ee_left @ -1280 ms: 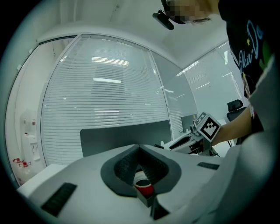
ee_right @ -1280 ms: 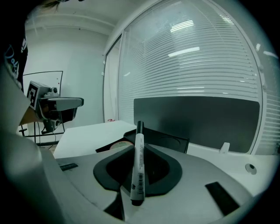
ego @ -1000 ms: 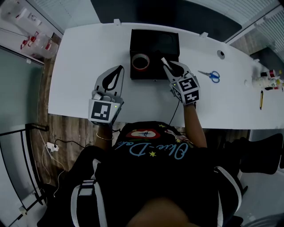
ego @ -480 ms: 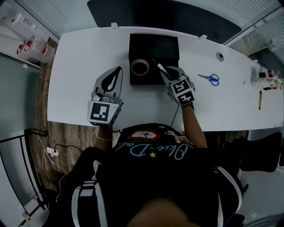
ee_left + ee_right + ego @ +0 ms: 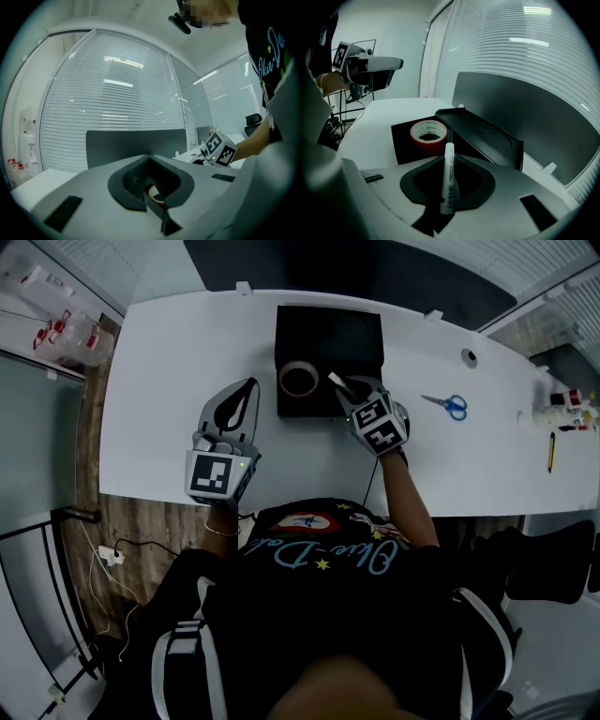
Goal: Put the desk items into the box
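Lengthwise, white pen (image 5: pixel 449 180) sits clamped in right claw (image 5: pixel 449 157), over the box (image 5: pixel 403 138).

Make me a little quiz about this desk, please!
1. True or false: the tape is already in the box.
2. What does the right claw hold? A: a spoon. B: a pen. C: nothing.
3. Fill the gap: the ___ with blue handles lie to the right of the box.

Key: 1 true. 2 B. 3 scissors.
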{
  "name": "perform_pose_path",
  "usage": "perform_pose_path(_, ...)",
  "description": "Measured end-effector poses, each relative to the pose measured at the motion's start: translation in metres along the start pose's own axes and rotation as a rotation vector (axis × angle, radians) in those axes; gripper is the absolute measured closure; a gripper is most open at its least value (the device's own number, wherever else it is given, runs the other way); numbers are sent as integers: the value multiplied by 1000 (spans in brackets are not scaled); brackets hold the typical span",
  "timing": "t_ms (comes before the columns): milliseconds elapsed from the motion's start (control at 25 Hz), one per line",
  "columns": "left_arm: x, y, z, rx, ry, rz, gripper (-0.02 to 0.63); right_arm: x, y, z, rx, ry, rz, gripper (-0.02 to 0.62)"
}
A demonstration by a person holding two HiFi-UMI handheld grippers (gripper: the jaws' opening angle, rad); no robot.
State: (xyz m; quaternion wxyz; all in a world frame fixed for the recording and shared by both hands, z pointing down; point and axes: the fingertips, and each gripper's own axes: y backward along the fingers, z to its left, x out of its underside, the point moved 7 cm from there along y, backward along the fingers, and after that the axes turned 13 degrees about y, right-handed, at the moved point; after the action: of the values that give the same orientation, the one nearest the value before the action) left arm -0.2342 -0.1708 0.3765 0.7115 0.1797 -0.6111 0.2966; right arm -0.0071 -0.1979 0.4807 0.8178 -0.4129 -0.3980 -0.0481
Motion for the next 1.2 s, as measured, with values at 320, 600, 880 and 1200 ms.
perform_pose_path(320, 3, 2, 5, -10, 10, 4, 614, 0, -17, 2, -17, 27, 58, 512)
perform_pose_path(600, 4, 4, 7, -12, 9, 4, 614, 0, -21, 4, -17, 64, 93, 512)
perform_pose_path(880, 1, 5, 8, -7, 2, 2, 614, 1, -26, 5, -34, 95, 132, 511)
perform_pose_path(1200, 2, 5, 7, -4, -1, 7, 613, 3, -24, 6, -38, 104, 138, 509)
